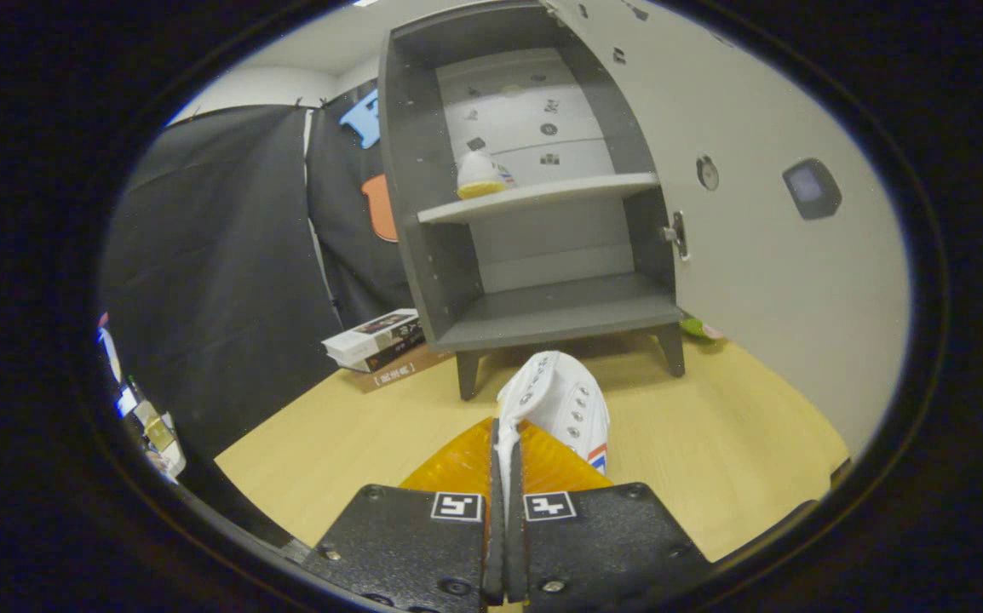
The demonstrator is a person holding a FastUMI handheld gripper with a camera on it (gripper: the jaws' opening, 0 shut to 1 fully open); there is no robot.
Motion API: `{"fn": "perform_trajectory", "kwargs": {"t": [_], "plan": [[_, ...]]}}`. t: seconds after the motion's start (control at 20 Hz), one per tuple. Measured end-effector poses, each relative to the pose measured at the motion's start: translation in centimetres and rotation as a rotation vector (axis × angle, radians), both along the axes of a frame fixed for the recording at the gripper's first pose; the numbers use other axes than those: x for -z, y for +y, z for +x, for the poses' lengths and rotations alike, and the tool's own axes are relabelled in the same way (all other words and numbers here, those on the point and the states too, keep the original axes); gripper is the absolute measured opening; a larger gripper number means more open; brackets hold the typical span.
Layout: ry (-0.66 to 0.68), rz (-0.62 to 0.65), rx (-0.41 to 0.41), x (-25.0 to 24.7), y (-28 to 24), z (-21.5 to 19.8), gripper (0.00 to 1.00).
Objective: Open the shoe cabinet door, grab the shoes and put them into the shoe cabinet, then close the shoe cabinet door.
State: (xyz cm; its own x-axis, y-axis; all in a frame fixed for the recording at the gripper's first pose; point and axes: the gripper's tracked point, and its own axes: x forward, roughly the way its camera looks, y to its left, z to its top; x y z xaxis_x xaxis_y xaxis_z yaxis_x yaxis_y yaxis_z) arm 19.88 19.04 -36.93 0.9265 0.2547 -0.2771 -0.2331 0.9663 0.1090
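While its fingers press nearly together on the white shoe's edge, the claw (506, 443) holds the shoe (561, 402) just ahead above the bench (713, 434). Beyond stands the shoe cabinet (543, 315), door (764, 238) open, another shoe (480, 176) on its shelf.

The wooden table (713, 443) bears the open shoe cabinet (543, 213) and stacked books (376, 339).

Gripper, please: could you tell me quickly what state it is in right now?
Gripper: jaws closed on the white shoe, pinching its edge, just ahead of the open shoe cabinet.
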Motion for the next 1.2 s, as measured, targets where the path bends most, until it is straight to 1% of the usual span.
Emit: {"fn": "perform_trajectory", "kwargs": {"t": [0.2,0.35,0.5,0.7,0.85,0.95,1.1,1.2], "plan": [[-0.072,-0.056,-0.041,-5.8,0.3,-1.9,0.05],[-0.038,-0.046,-0.025,-9.3,0.3,-2.6,0.05],[-0.047,-0.053,-0.053,-13.8,0.3,-3.5,0.05],[-0.085,-0.064,-0.045,-21.5,-0.3,-2.6,0.05],[-0.131,-0.052,0.0,-27.8,-1.7,-1.5,0.05],[-0.172,-0.073,0.037,-31.7,-2.7,-0.5,0.05],[-0.218,-0.148,0.081,-35.9,-3.6,1.3,0.05],[-0.241,-0.198,0.116,-37.9,-3.7,3.7,0.05]]}}
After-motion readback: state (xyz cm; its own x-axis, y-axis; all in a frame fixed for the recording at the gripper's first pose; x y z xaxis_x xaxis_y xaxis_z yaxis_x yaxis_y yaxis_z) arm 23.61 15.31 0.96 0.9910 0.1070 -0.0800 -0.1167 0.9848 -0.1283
